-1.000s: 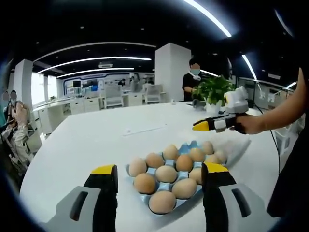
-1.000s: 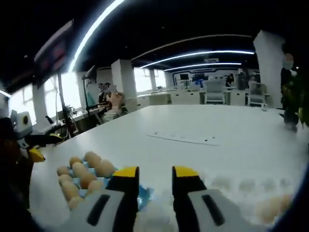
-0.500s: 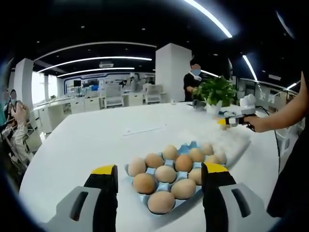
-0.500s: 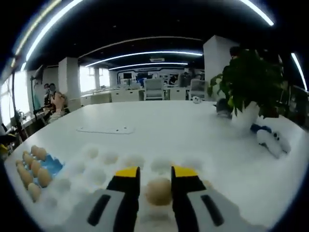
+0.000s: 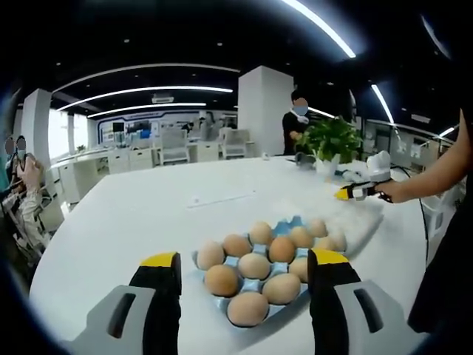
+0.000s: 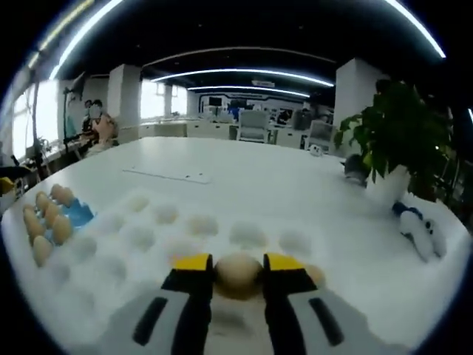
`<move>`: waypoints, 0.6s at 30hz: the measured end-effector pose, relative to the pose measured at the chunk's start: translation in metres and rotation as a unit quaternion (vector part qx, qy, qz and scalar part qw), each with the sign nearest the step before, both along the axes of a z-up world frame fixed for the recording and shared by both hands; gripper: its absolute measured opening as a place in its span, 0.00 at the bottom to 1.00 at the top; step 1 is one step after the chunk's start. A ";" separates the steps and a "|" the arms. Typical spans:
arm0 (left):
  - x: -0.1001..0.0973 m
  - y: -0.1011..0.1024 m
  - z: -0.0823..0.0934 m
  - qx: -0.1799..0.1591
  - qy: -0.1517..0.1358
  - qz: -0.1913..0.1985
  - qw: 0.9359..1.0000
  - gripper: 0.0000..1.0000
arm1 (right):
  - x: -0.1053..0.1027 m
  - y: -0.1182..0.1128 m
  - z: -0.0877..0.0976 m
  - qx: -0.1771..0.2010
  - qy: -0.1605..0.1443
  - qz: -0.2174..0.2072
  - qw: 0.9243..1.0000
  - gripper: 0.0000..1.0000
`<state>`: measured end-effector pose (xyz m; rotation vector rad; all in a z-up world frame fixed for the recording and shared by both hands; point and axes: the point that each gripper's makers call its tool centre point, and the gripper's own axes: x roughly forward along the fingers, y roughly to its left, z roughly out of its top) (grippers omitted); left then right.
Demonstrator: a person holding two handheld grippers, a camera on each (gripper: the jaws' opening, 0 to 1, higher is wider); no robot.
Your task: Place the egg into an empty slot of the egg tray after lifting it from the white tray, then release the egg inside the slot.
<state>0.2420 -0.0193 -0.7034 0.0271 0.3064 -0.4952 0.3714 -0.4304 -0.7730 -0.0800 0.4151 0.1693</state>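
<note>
Egg (image 6: 237, 274): tan, one piece, pinched between the yellow tips of the right gripper (image 6: 238, 263), whose jaws are clenched on both its sides. It sits over a dimple of the white tray (image 6: 140, 238), near that tray's close edge.

White tray: moulded with rows of round hollows; one more tan egg (image 6: 315, 275) lies just beside the right jaw.

Egg tray (image 5: 295, 223): blue, next to the white tray, nearly full of brown eggs (image 5: 255, 265).

Left gripper (image 5: 244, 260): jaws spread wide, holding nothing, hovering before the egg tray.

Table (image 5: 133, 222): white, large. Also on it: a potted plant (image 6: 395, 140) and a flat white card (image 5: 222, 198). No lettering readable on any item.
</note>
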 end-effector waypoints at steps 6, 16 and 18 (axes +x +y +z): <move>0.003 0.000 0.001 0.001 -0.004 0.002 1.000 0.71 | -0.002 0.003 0.002 -0.028 -0.011 0.022 0.999 0.25; 0.002 0.007 0.000 0.004 -0.005 0.012 1.000 0.73 | -0.004 0.027 0.048 0.013 -0.057 0.040 0.997 0.25; 0.002 0.006 -0.001 0.002 -0.004 0.009 1.000 0.73 | -0.004 0.039 0.055 0.017 -0.065 0.056 0.996 0.25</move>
